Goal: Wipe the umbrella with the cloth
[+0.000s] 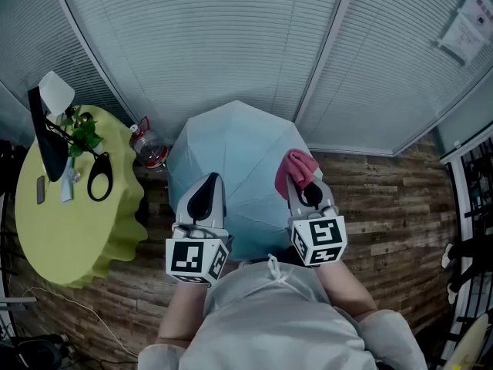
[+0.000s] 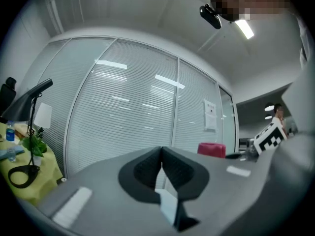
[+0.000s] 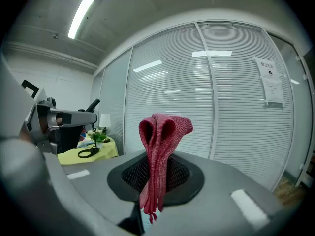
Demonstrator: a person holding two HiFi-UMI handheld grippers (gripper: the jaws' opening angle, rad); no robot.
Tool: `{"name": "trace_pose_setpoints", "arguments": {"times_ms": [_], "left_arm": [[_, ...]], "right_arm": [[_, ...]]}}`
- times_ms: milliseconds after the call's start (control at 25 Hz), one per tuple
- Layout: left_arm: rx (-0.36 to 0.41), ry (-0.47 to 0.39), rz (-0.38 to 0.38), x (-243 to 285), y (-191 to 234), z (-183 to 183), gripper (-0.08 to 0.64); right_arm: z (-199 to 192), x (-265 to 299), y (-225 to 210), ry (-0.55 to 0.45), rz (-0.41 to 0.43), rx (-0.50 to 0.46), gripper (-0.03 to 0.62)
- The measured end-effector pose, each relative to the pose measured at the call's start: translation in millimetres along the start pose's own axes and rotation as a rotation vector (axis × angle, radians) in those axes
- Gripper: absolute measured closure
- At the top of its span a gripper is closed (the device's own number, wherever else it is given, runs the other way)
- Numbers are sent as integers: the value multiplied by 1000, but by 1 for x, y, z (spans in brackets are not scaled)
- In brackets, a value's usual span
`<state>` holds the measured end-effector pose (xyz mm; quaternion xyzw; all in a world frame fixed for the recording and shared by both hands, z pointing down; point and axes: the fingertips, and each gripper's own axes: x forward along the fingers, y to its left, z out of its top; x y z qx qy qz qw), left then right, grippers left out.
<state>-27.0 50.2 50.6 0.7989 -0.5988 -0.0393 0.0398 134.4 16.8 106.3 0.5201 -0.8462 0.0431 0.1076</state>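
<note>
Holds left gripper [image 2: 161, 152] with jaws together, empty | clamps red cloth [image 3: 165, 129] in right gripper [image 3: 156, 173] | hovers both over open pale umbrella [image 1: 239, 149]
</note>
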Motion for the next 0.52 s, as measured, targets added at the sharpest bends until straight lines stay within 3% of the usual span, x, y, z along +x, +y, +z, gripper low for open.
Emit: {"name": "trace_pose_setpoints", "arguments": {"times_ms": [520], "left_arm": [[20, 35, 16, -5, 10, -10, 552]], "right_arm": [[-11, 0, 10, 32, -3, -34, 541]]}}
